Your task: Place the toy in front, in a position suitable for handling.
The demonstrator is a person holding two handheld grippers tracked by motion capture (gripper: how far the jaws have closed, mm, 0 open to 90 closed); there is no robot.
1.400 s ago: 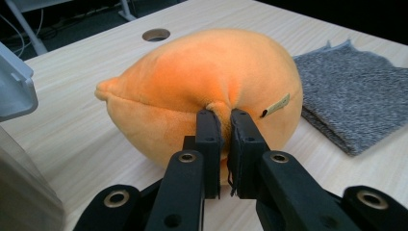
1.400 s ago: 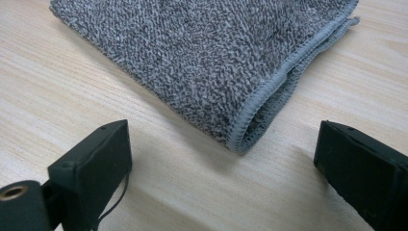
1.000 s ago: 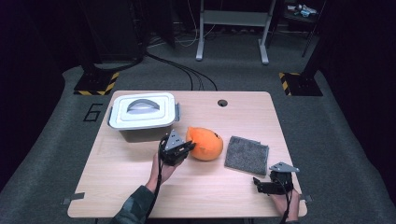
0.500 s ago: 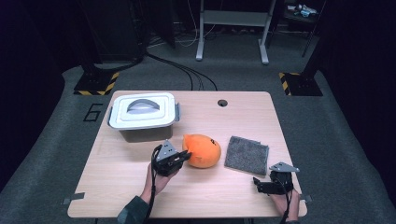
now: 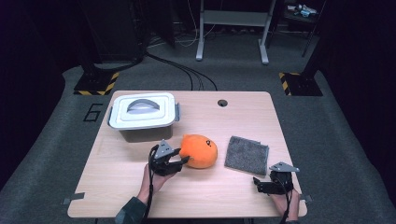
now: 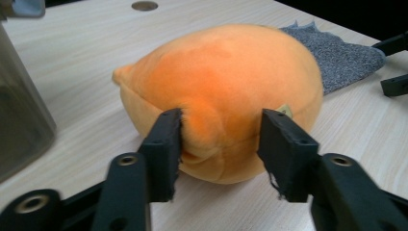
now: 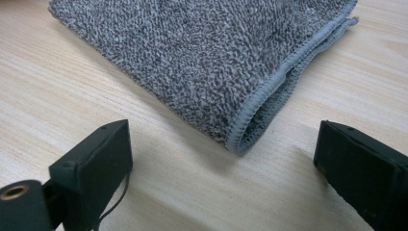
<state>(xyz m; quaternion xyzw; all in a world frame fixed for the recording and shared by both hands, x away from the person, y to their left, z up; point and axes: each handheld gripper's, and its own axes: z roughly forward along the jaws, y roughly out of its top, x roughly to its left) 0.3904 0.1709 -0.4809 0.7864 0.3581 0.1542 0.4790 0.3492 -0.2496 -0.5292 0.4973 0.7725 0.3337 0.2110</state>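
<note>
My left gripper (image 6: 221, 149) has just been opening, jaws spread around the soft orange plush toy (image 6: 226, 91); I should back out straight, avoiding dragging it.

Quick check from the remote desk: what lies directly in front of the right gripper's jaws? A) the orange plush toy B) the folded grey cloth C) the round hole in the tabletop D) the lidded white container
B: in the right gripper view, the folded grey cloth lies on the table just ahead of the right gripper, whose jaws stand wide apart with nothing between them.
</note>
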